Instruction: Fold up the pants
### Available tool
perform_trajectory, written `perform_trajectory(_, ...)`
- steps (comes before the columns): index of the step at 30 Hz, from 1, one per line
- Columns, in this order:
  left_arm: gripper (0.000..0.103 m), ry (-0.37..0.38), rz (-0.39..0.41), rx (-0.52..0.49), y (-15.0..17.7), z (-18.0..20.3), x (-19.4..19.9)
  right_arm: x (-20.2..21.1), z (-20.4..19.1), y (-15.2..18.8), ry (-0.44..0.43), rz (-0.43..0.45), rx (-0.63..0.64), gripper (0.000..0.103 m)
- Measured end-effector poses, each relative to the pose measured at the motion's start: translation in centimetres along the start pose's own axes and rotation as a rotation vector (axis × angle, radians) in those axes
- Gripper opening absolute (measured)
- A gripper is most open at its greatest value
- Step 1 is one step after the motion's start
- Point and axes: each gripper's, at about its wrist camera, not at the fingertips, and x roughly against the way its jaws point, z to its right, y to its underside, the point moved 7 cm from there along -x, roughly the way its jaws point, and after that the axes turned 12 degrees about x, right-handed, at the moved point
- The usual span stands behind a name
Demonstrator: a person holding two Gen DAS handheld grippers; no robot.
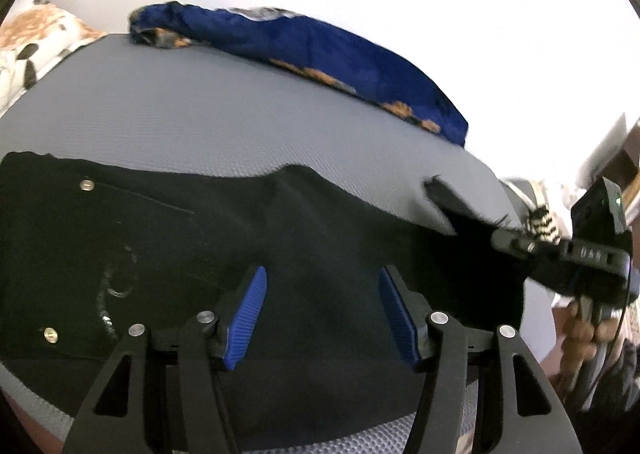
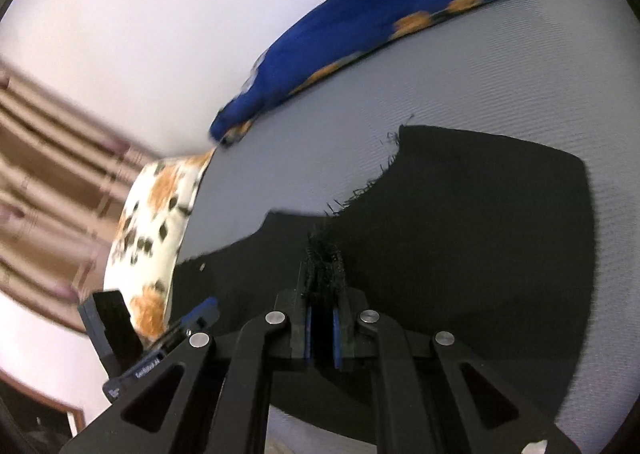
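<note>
Pinching a bunched, frayed edge of the black pants (image 2: 460,238), the right gripper (image 2: 322,334) is being held with its blue pads nearly together and dark cloth wadded between them. The left gripper (image 1: 322,314) is being held wide apart just above the garment, nothing between its pads (image 1: 246,318) — whether they are brushing the cloth cannot be told. The pants are lying spread on the grey mattress (image 1: 200,109), the riveted waist end toward the left gripper's left, the frayed hem toward the right one. A blue patterned blanket (image 1: 320,49) is lying along the far edge, well apart from the pants, and a floral pillow (image 2: 152,213) is sitting at one corner. For a clean fold — by this reading — the held hem should be carried low and level toward the waist, while the cloth is being pinned by the open gripper so that no layer is dragged askew.
</note>
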Motion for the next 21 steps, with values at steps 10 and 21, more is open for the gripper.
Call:
perform_trajectory(10, 0.059, 0.049, 0.128, 0.149, -2.6, -3.8, 2.6, -7.7, -6.0, 6.2, -0.035, -0.254, 0.204, 0.008)
perform_trajectory(21, 0.059, 0.129, -0.113, 0.208, -1.5, -3.1, 1.4, -7.3, -7.5, 7.5, -0.045, -0.295, 0.255, 0.032)
